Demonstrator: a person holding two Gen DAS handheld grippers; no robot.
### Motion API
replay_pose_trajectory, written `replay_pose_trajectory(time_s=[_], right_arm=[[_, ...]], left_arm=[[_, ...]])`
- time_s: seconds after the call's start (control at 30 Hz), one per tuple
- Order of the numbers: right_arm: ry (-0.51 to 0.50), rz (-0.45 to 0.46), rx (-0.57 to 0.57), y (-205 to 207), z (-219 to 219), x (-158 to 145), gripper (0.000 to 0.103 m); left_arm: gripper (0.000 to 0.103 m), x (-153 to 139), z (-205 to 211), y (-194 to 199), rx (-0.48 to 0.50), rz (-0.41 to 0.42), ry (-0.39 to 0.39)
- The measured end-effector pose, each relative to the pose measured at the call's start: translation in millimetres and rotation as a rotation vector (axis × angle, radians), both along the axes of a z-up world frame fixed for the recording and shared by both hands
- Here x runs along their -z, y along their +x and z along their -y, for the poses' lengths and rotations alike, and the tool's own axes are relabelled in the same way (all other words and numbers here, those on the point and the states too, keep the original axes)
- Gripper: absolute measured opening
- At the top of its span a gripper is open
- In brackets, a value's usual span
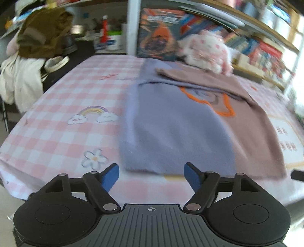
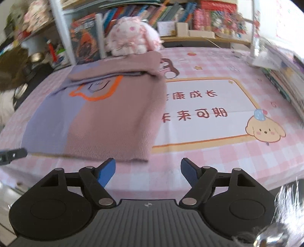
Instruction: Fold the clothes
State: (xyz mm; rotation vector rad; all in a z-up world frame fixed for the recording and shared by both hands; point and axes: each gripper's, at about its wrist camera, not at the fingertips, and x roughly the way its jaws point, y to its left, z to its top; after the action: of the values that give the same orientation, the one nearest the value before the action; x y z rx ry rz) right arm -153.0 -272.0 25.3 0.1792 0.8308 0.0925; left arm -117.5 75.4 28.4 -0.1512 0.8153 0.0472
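A knit sweater, half lavender (image 1: 171, 129) and half mauve (image 2: 114, 121), lies flat on the pink checked tablecloth, its sleeves folded across the chest over an orange outline design (image 1: 218, 106). My left gripper (image 1: 151, 175) is open and empty, just in front of the sweater's near hem on the lavender side. My right gripper (image 2: 148, 172) is open and empty, just in front of the near hem at the mauve corner. The left gripper's edge shows at the left of the right wrist view (image 2: 11, 154).
A pink plush toy (image 2: 131, 36) sits at the table's far edge behind the sweater. Bookshelves (image 2: 190, 15) line the back. Clothes hang on a chair (image 1: 28, 57) at the left. A stack of books (image 2: 285, 79) lies at the table's right.
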Motion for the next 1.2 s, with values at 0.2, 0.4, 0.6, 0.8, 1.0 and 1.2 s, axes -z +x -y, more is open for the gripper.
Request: replay_pose_trajectory(time_s=[0.2,0.4,0.6,0.8,1.0,1.2], right_arm=[[0.068,-0.071,0.086,33.7,15.6,8.8,0.052],[0.082,-0.097,0.120,52.0,13.9,13.5,0.042],[0.055,-0.103,0.103,60.8,2.9,15.0,0.013],[0.173,-0.034,0.092,63.7,-4.5,2.4,0.010],[0.180,-0.051,0.087,70.3,-10.0,-0.8,0.016],[0.209,-0.090,0.119,69.4,-3.0,9.9,0.032]], left_arm=[[0.066,11.5,-32.0,34.5,-0.052,-0.033,-0.064],[0.056,18.2,-34.3,53.7,-0.029,-0.056,-0.037],[0.011,16.0,-36.1,65.0,-0.011,-0.076,-0.069],[0.009,-4.9,-23.8,64.5,0.064,-0.003,-0.122],[0.021,1.6,-28.9,69.1,0.067,-0.044,-0.147],[0.046,13.8,-48.7,66.1,0.031,-0.083,-0.247]])
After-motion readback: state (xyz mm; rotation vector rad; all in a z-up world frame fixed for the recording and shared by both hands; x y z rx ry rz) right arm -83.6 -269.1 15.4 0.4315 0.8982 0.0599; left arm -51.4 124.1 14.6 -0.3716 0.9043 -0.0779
